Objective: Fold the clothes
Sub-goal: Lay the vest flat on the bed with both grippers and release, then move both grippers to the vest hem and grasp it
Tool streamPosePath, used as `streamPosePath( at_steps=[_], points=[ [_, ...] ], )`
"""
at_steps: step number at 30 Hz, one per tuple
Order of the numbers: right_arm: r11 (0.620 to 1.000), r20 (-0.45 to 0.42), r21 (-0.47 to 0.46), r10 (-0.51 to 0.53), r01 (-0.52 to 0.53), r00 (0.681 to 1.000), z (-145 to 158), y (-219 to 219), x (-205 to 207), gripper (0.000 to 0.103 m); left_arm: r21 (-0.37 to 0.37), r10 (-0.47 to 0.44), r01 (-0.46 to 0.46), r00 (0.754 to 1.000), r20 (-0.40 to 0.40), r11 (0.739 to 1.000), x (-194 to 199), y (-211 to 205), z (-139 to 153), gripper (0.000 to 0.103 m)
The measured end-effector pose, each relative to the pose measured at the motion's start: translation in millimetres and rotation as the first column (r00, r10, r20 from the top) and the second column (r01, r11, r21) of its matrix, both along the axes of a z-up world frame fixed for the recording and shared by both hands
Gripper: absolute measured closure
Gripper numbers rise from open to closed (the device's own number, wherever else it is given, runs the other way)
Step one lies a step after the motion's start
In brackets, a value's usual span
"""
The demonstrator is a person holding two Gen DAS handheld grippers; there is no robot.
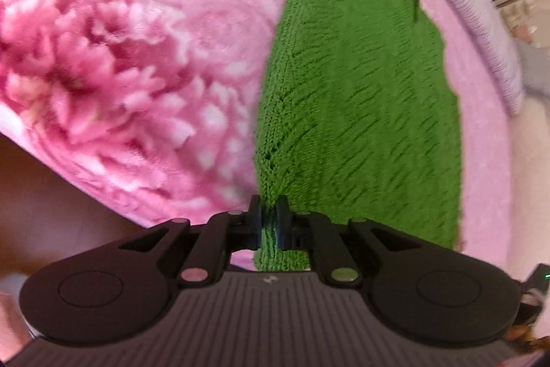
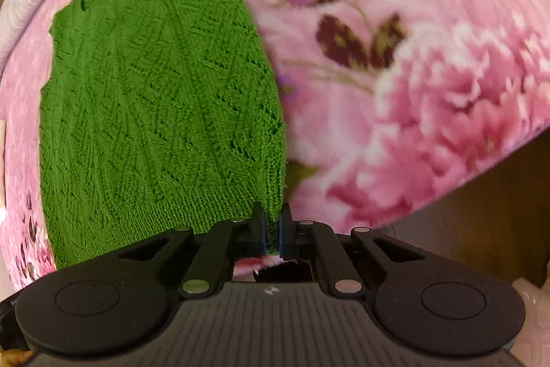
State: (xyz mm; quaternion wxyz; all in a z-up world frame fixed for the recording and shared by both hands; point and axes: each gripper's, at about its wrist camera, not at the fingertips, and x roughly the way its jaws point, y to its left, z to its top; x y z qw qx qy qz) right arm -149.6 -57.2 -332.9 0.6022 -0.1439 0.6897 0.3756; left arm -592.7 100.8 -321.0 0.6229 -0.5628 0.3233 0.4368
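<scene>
Already narrowed lengthwise, green knit sweater [image 1: 361, 98] pinched at both hem corners by left claw [image 1: 269, 222] and right claw [image 2: 272, 229]; crosswise fold pending.

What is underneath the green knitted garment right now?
The green knitted garment lies on a pink floral blanket, which shows around it. The left gripper and right gripper pinch its near hem corners. Whatever lies directly beneath the knit is covered.

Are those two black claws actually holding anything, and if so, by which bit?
Yes. Both grip the green knitted sweater at its near ribbed hem: the left gripper at one bottom corner, the right gripper at the other.
</scene>
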Motion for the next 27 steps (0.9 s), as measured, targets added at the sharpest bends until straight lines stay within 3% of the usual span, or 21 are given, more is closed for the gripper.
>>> streamPosePath(
  at_steps=[2, 3, 4, 5, 7, 13, 16, 18, 21, 24, 27],
  points=[
    [0.999, 0.044, -0.030, 0.025, -0.024, 0.999, 15, 6, 3, 0.067, -0.011, -0.050, 0.049, 0.993, -0.106, 0.999, 16, 7, 13, 0.086],
    [0.998, 0.070, -0.044, 0.037, -0.034, 0.997, 23, 9, 4, 0.063, -0.020, -0.075, 0.072, 0.981, -0.179, 0.997, 23, 10, 22, 0.079],
    [0.997, 0.104, -0.064, 0.049, -0.042, 0.993, 33, 11, 6, 0.051, -0.039, -0.089, 0.082, 0.964, -0.250, 0.996, 28, 12, 29, 0.077],
    [0.995, 0.140, -0.086, 0.061, -0.049, 0.988, 44, 13, 8, 0.044, -0.060, -0.102, 0.087, 0.941, -0.323, 0.994, 33, 12, 35, 0.079],
    [0.990, 0.174, -0.131, 0.078, -0.056, 0.982, 63, 13, 11, 0.043, -0.071, -0.126, 0.106, 0.907, -0.401, 0.992, 41, 8, 53, 0.079],
    [0.991, 0.192, -0.015, 0.136, -0.136, 0.972, 120, 21, -1, 0.035, 0.041, -0.170, 0.198, 0.918, -0.359, 0.979, 75, -15, 135, 0.073],
    [0.981, 0.210, 0.045, 0.178, -0.191, 0.962, 146, 28, -14, 0.028, 0.125, -0.195, 0.252, 0.916, -0.351, 0.960, 102, -26, 174, 0.055],
    [0.970, 0.226, 0.071, 0.211, -0.233, 0.951, 159, 30, -26, 0.025, 0.178, -0.197, 0.270, 0.918, -0.344, 0.946, 116, -33, 192, 0.053],
    [0.956, 0.248, 0.090, 0.249, -0.278, 0.936, 168, 32, -39, 0.024, 0.226, -0.196, 0.268, 0.935, -0.297, 0.937, 122, -35, 206, 0.053],
    [0.947, 0.250, 0.132, 0.254, -0.292, 0.934, 174, 33, -41, 0.026, 0.242, -0.181, 0.233, 0.959, -0.218, 0.942, 113, -31, 205, 0.066],
    [0.946, 0.245, 0.165, 0.237, -0.281, 0.940, 175, 36, -38, 0.028, 0.244, -0.156, 0.191, 0.975, -0.156, 0.951, 103, -19, 199, 0.069]
  ],
)
